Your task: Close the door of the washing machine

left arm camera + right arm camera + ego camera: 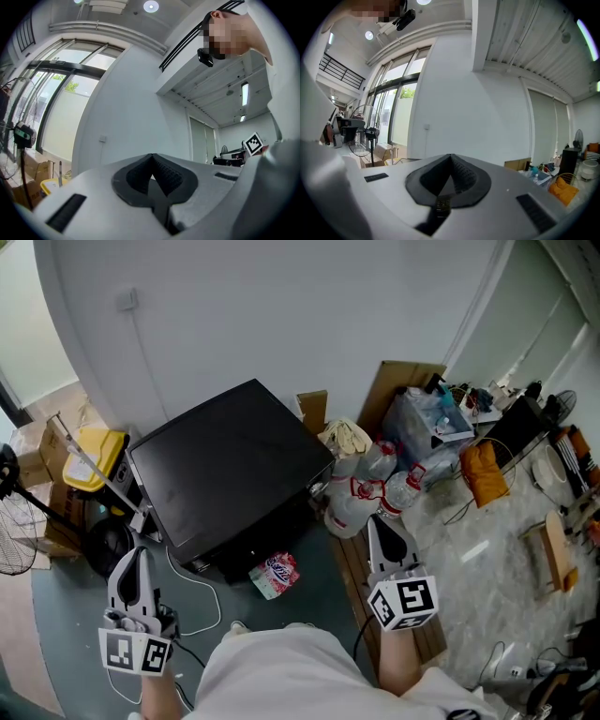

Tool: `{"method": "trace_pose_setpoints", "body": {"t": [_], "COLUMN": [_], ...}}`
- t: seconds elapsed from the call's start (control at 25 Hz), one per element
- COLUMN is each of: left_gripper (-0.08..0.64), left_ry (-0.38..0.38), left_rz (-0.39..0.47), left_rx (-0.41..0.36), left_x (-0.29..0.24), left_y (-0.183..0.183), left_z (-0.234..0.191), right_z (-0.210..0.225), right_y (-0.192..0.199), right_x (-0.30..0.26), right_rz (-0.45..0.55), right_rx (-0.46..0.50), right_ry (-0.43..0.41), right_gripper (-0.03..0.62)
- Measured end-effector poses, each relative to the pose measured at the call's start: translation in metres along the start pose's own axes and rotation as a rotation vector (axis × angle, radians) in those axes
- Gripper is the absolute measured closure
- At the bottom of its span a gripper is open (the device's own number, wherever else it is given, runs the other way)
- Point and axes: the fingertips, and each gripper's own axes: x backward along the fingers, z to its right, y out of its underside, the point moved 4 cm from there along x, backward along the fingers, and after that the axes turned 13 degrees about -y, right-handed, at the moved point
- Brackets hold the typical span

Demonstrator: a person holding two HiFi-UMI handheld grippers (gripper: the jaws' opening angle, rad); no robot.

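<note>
The washing machine is a black box against the white wall, seen from above in the head view; its door does not show from here. My left gripper is held near the machine's front left corner, jaws shut and empty. My right gripper is off the machine's front right corner, over the bottles, also shut with nothing in it. In the left gripper view the left gripper points at the wall and ceiling with its pads together. The right gripper in the right gripper view looks at the wall, pads together too.
Large water bottles, a cardboard sheet and clutter crowd the machine's right side. A yellow bin and a fan stand on its left. A red packet and a white cable lie on the floor in front.
</note>
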Motion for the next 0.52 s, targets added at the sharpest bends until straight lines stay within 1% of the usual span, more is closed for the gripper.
{"method": "trace_pose_setpoints", "body": {"t": [0.52], "left_gripper": [0.555], "left_ry": [0.030], "left_rz": [-0.028], "left_rx": [-0.005], "left_x": [0.001], "left_y": [0.006], "left_z": [-0.002], "right_z": [-0.012], "right_y": [0.010], "right_x": [0.005], "right_rz": [-0.022], "right_rx": [-0.012], "right_ry": [0.012], "right_gripper": [0.595]}}
